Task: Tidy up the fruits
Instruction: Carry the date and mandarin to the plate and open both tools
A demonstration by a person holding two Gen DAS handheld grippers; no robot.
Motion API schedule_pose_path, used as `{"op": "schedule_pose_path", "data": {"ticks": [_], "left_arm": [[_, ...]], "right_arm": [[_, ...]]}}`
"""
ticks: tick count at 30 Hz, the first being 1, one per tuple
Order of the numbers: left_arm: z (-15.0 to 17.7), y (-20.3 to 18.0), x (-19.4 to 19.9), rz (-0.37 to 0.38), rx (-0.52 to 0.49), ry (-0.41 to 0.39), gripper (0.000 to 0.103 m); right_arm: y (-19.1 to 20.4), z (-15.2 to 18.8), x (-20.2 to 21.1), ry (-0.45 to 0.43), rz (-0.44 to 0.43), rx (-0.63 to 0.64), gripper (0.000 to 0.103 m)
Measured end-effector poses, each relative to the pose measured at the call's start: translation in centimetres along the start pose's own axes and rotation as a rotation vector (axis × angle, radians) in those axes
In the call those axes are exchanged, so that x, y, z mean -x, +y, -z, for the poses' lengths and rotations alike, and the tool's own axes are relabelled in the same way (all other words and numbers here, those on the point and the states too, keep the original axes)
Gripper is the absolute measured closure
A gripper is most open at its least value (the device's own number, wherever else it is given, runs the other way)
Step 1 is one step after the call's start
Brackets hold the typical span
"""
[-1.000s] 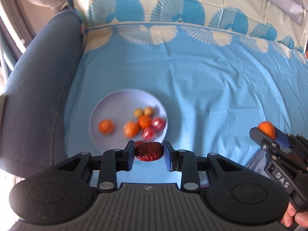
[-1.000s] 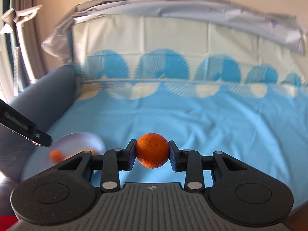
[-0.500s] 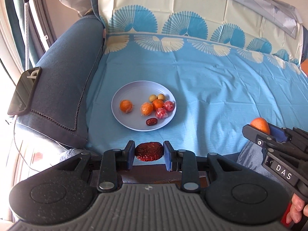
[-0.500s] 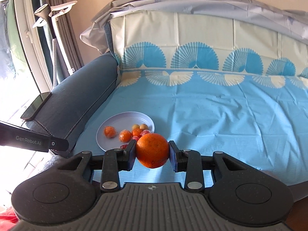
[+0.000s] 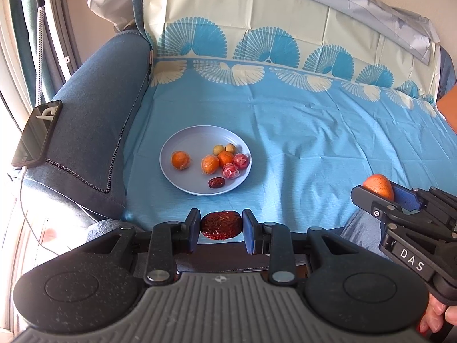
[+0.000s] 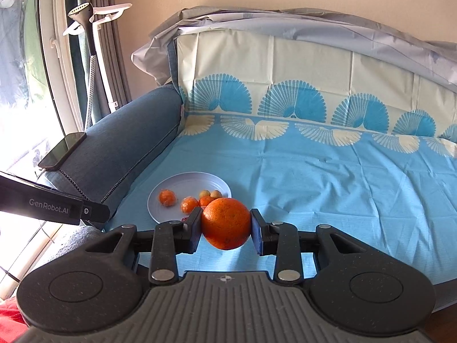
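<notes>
Step in hand: both fruits held off the sofa, not yet delivered to the plate (image 5: pixel 182 184).
Left gripper (image 5: pixel 220 230): pinching a dark red wrinkled date (image 5: pixel 220 225), lower centre of frame.
Right gripper (image 6: pixel 226 233): pinching a large orange (image 6: pixel 226 223), lower centre of frame.
Plate: centre-left, on the blue sheet (image 5: pixel 314 143).
Plate count: three small oranges, two yellow-green round fruits, two pink wrapped fruits, one date (image 5: pixel 216 182); eight in all.
Next move, judged: bring each gripper over a bare part of the plate, lower, then release.
Other: phone (image 5: pixel 37 134) on armrest, left edge.
</notes>
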State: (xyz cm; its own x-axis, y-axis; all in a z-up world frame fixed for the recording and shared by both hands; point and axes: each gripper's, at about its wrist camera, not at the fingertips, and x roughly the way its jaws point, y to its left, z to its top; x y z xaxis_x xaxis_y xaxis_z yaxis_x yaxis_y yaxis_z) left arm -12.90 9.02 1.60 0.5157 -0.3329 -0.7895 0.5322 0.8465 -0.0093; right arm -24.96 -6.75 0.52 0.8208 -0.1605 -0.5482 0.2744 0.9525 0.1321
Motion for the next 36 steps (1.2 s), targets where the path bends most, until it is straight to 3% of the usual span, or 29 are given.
{"op": "schedule_pose_path", "data": {"ticks": [23,30,36], "left_arm": [[-0.2,1.4,-2.4,0.019,0.042,0.053,0.068],[-1.5,3.7,-5.3,-0.005,0.077,0.092,0.068],[-5.0,5.8,-8.5,-0.043,0.104,0.09,0.068]], "right_arm": [[0.5,-0.3,-2.1,0.071,-0.017,0.052,0.066],[1.4,-0.6,-5.4,0.119,-0.025,0.093,0.066],[2.4,-2.2,-10.5,0.156,-0.052,0.102,0.066]]}}
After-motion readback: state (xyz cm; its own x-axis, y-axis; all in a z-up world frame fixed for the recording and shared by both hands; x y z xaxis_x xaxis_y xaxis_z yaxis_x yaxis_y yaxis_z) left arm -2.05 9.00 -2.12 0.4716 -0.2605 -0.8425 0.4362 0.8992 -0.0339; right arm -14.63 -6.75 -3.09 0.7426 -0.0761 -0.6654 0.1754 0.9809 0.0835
